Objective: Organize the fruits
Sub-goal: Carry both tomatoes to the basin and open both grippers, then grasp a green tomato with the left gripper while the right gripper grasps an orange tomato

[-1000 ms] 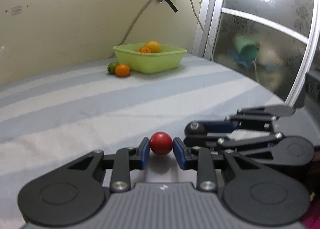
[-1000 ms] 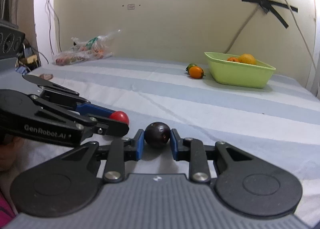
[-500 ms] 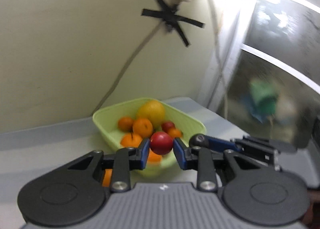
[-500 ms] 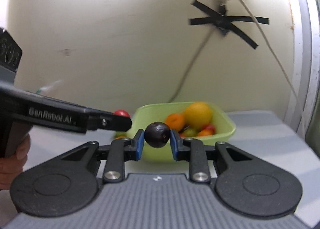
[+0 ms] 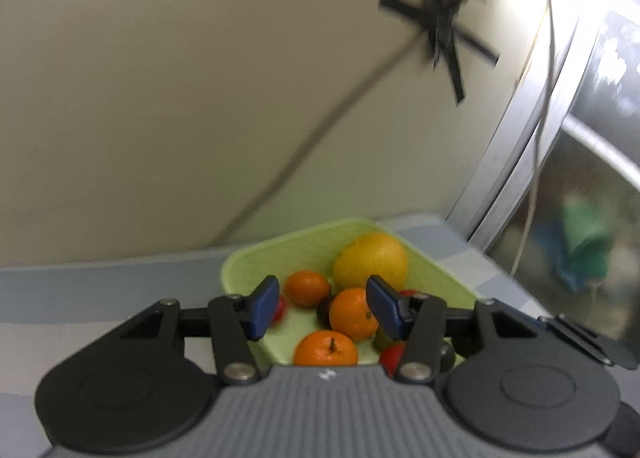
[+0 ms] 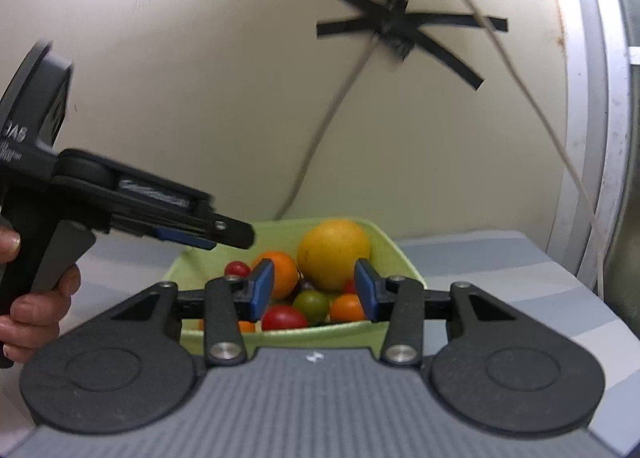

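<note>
My left gripper (image 5: 324, 310) hangs over the lime-green basket (image 5: 256, 258), its jaws opening and holding nothing. Below the gap lie a big yellow fruit (image 5: 370, 264), several oranges (image 5: 352, 314), a red fruit (image 5: 279, 308) by the left pad and a dark fruit (image 5: 325, 308). My right gripper (image 6: 314, 294) stands at the basket's (image 6: 396, 258) near rim, jaws opening, nothing gripped. Beyond it I see the yellow fruit (image 6: 334, 254), an orange (image 6: 280, 272), a green fruit (image 6: 311, 304), a red tomato (image 6: 285, 318) and a small red fruit (image 6: 237, 268). The left gripper's tip (image 6: 240, 234) reaches over the basket from the left.
The basket sits on a blue-and-white striped cloth (image 6: 500, 258) close to a cream wall. A cable (image 6: 332, 118) runs down the wall behind it from black tape. A metal window frame (image 5: 520, 138) stands to the right. A hand (image 6: 36, 314) holds the left gripper's handle.
Both grippers travelled across the cloth to the basket, each carrying a fruit: red in the left, dark in the right. Both jaws have now opened and the fruits are out of them.
</note>
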The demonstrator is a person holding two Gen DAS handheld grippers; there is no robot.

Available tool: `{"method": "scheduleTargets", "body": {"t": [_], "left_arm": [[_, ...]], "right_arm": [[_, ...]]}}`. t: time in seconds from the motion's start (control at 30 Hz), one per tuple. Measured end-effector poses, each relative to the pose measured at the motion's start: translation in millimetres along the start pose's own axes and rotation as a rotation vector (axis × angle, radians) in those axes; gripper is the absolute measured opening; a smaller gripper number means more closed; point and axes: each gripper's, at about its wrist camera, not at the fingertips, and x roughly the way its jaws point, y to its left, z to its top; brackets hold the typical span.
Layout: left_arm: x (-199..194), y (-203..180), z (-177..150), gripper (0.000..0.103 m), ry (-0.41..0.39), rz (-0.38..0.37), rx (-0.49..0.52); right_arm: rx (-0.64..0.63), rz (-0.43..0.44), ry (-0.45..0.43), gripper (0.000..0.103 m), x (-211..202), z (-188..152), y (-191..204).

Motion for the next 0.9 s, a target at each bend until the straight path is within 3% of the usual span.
{"method": "scheduleTargets", "body": {"t": [0.07,0.17,0.3,0.43,0.63,0.73,0.8,0.9], "left_arm": [[-23.6,11.0,-3.1,0.049,-0.038,0.004,-0.008],[-47.9,30.0,-13.0,0.050,-0.036,0.017,-0.033],[-57.6,54.2,-27.8,0.050,0.042,0.025,-0.049],[-45.6,73.6,-34.3,0.049,0.111,-0.041,-0.146],[-23.4,79.1,-40.0,0.049,0.152,-0.135,-0.222],[-14.4,79.8,-43.3,0.043,0.174,-0.121,-0.217],[-4.4,77.1,-42.8,0.031,0.186,-0.100,-0.211],[-5.4,78.3,-44.1,0.029,0.177,-0.103,-0.208]], "right_arm": [[0.023,0.012,-0.020,0.047,-8.2,-0.3,-2.3],[0.053,0.055,-0.021,0.047,-18.0,0.9,-1.6],[0.069,0.200,0.014,0.046,-37.3,1.7,17.7],[-0.011,0.313,0.111,0.042,-43.4,-12.2,58.7],[-0.110,0.228,0.227,0.042,-7.8,-21.5,98.6],[-0.125,0.184,0.254,0.042,4.4,-23.6,108.1],[-0.115,0.165,0.290,0.042,14.3,-26.7,111.7],[-0.051,0.143,0.328,0.043,26.5,-25.0,108.8]]}}
